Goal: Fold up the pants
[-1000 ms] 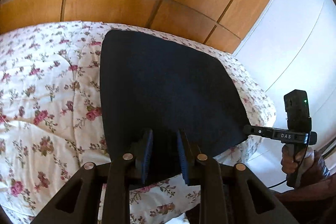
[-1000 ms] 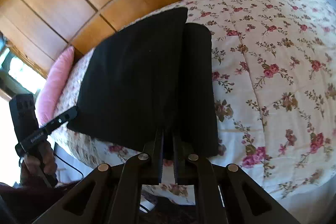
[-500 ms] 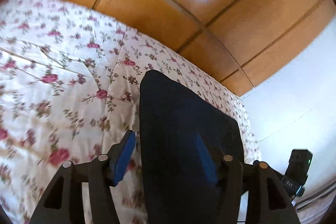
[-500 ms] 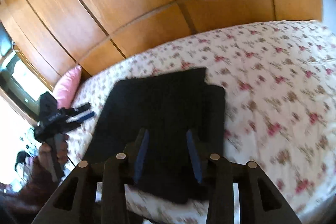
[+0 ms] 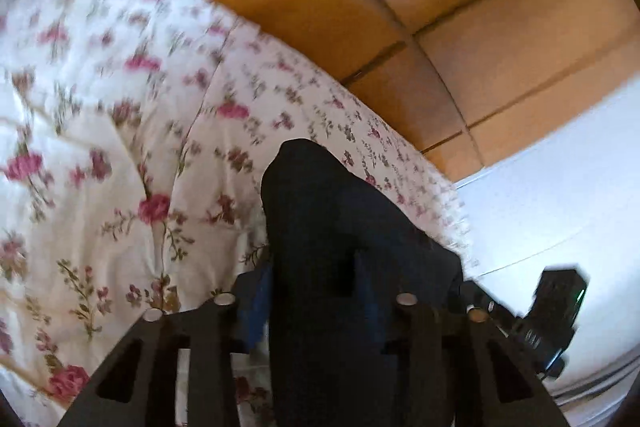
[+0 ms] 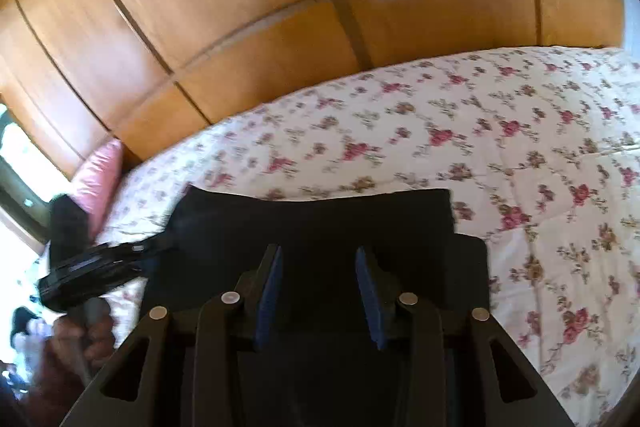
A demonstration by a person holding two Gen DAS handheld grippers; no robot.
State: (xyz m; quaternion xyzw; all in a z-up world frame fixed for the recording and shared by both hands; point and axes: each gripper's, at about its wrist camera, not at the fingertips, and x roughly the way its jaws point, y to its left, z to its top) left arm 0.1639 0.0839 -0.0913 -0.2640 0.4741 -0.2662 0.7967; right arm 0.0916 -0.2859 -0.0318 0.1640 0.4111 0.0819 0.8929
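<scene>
Left wrist view: the left gripper (image 5: 312,287) is closing astride the edge of the dark folded cloth pants (image 5: 344,227) on the floral quilted bedspread (image 5: 120,147). The right gripper (image 6: 318,291), closing on nothing, hovers above. Apparently folded already; perhaps one fold remains.

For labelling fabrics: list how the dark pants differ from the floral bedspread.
The pants are plain dark; the bedspread is white with pink flowers. The pants are a small folded stack; the bedspread spreads far wider. The pants lie on top, the bedspread beneath. Both are cloth.
</scene>
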